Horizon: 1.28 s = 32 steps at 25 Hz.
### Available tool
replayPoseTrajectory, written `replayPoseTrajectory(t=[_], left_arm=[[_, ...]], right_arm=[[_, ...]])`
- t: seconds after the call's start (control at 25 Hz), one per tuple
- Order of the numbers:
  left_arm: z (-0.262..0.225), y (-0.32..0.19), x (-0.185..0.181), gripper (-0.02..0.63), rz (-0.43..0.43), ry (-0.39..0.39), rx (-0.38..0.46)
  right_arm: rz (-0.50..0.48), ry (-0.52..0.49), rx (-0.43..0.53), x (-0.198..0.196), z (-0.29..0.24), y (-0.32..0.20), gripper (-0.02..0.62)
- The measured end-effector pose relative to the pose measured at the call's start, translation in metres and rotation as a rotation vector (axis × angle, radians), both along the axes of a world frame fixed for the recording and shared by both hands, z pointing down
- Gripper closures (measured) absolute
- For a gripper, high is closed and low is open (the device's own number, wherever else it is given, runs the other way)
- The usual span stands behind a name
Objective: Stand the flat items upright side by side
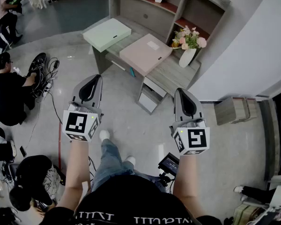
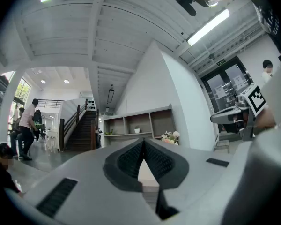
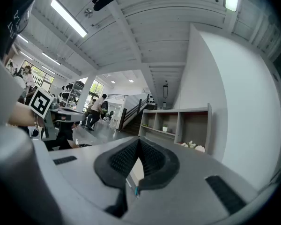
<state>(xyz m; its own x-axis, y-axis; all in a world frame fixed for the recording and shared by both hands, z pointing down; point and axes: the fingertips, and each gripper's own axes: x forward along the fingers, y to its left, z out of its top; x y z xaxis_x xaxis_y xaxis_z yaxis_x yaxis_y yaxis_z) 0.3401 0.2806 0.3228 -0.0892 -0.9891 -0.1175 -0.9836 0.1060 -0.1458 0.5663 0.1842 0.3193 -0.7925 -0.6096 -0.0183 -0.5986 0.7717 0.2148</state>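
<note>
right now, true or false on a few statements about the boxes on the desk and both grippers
The green box lies flat on the desk. True.
The pink box stands upright. False: it lies flat too.
The vase of flowers stands right of the pink box. True.
The right gripper holds the pink box. False: it is shut on nothing.
The left gripper is open. False: it is shut and empty.

On the bench (image 1: 171, 74) I see the left box (image 1: 107, 33) beside the right box (image 1: 145, 53); vase (image 1: 188, 56) further right; shelf (image 1: 150, 14) behind.
</note>
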Motion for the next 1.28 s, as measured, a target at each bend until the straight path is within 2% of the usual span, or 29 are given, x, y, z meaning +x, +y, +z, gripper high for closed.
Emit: replayPoseTrajectory(t=[0.12, 0.24, 0.28, 0.32, 0.4, 0.68, 0.8, 1.12, 1.28], left_arm=[[-0.002, 0.005, -0.005, 0.594, -0.009, -0.008, 0.007], [-0.005, 0.011, -0.012, 0.594, -0.014, -0.014, 0.011], [-0.006, 0.013, -0.015, 0.594, -0.018, -0.013, 0.013], [-0.008, 0.015, -0.019, 0.595, -0.024, -0.012, 0.015], [-0.011, 0.017, -0.03, 0.594, -0.038, -0.007, 0.023], [-0.01, 0.007, -0.074, 0.594, -0.072, 0.0, 0.032], [-0.009, -0.001, -0.1, 0.594, -0.094, 0.011, 0.035], [-0.013, -0.034, -0.193, 0.594, -0.151, 0.044, 0.043], [-0.015, -0.054, -0.243, 0.594, -0.155, 0.048, 0.052]], right_arm=[[0.026, -0.019, 0.004, -0.004, 0.0, -0.004, 0.581], [0.017, -0.041, -0.06, -0.011, 0.003, -0.005, 0.564], [-0.006, -0.055, -0.092, -0.015, 0.004, -0.005, 0.437], [-0.026, -0.075, -0.116, -0.02, 0.003, -0.005, 0.262], [-0.037, -0.106, -0.128, -0.029, -0.001, -0.008, 0.225], [-0.093, -0.096, -0.194, -0.078, -0.001, -0.018, 0.215], [-0.091, -0.054, -0.192, -0.104, 0.002, -0.029, 0.216], [-0.103, -0.019, -0.165, -0.189, -0.003, -0.072, 0.216], [-0.114, -0.036, -0.168, -0.236, -0.007, -0.093, 0.215]])
